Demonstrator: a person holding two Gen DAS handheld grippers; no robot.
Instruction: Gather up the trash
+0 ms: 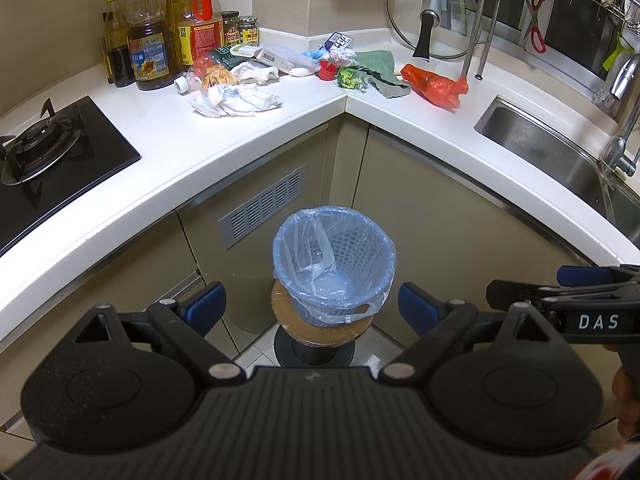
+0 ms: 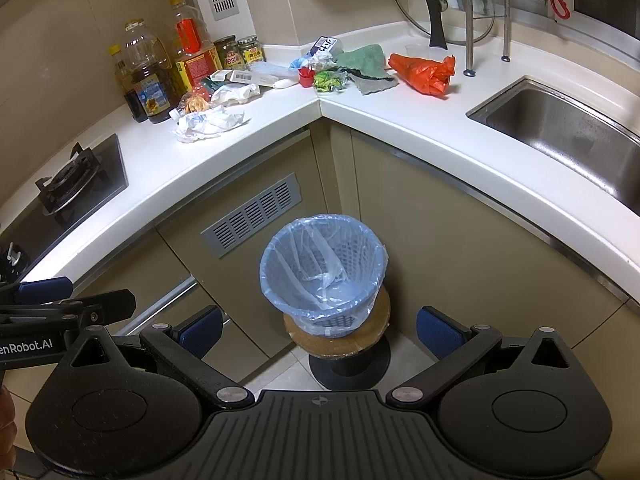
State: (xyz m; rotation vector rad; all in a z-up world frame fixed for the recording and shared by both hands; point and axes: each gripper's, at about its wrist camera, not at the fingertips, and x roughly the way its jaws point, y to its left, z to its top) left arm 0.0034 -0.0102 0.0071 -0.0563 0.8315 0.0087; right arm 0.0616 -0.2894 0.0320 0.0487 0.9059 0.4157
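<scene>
A blue mesh bin (image 1: pixel 335 268) (image 2: pixel 323 276) lined with a clear bag stands on a round stool in the cabinet corner, with nothing but the liner inside. Trash lies on the white counter's corner: crumpled white paper (image 1: pixel 234 99) (image 2: pixel 210 122), a red plastic bag (image 1: pixel 436 85) (image 2: pixel 424 73), a green wrapper (image 1: pixel 349 79) (image 2: pixel 329 81), a small red cup (image 1: pixel 327 70) (image 2: pixel 306 77), cartons and wrappers. My left gripper (image 1: pixel 311 307) hangs open above and in front of the bin. My right gripper (image 2: pixel 320 330) is open too, holding nothing, level beside the left.
Oil and sauce bottles (image 1: pixel 150 40) stand at the back left. A gas hob (image 1: pixel 44 148) is on the left, a steel sink (image 1: pixel 560 156) on the right. A glass lid (image 1: pixel 434 16) leans on a rack. A green cloth (image 1: pixel 378 66) lies among the trash.
</scene>
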